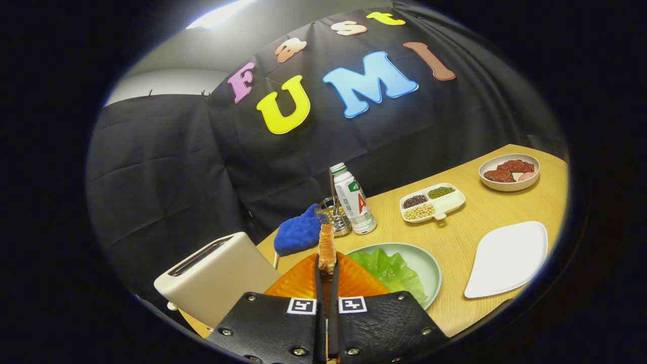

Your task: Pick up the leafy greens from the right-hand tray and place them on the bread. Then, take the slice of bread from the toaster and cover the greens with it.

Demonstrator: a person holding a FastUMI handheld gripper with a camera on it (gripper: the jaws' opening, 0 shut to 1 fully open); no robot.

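Your gripper (327, 275) is clamped on the slice of bread (327, 248): both fingers (318, 283) press its faces, and the slice stands on edge, its toasted crust rising at 12 o'clock above the fingertips. You hold it up over the orange tray (298, 283), which spreads out beneath the fingers to either side.

At 2 o'clock from the fingertips, just beside the orange tray, sits the pale green plate (429, 263) with the leafy greens (389, 270) lying in it, a ruffled lettuce leaf covering its near half. At 9 o'clock from the fingertips stands the toaster (217, 280), cream-coloured, its top slot facing up; whether anything is in the slot you cannot tell from here.

Beyond the bread at 12 o'clock, a blue cloth (298, 235) lies bunched on the table (455, 242), touching a small wire rack (336, 217), and a white bottle (354, 199) with a green cap stands just to the rack's right. Farther out at 2 o'clock is a white divided dish (452, 202) holding dark, green and pale beans in separate compartments. Past that, at the table's far corner, a white bowl (508, 186) holds reddish-brown pieces. An empty white plate (508, 258) with a pointed shape lies at 3 o'clock, well apart from the green plate.
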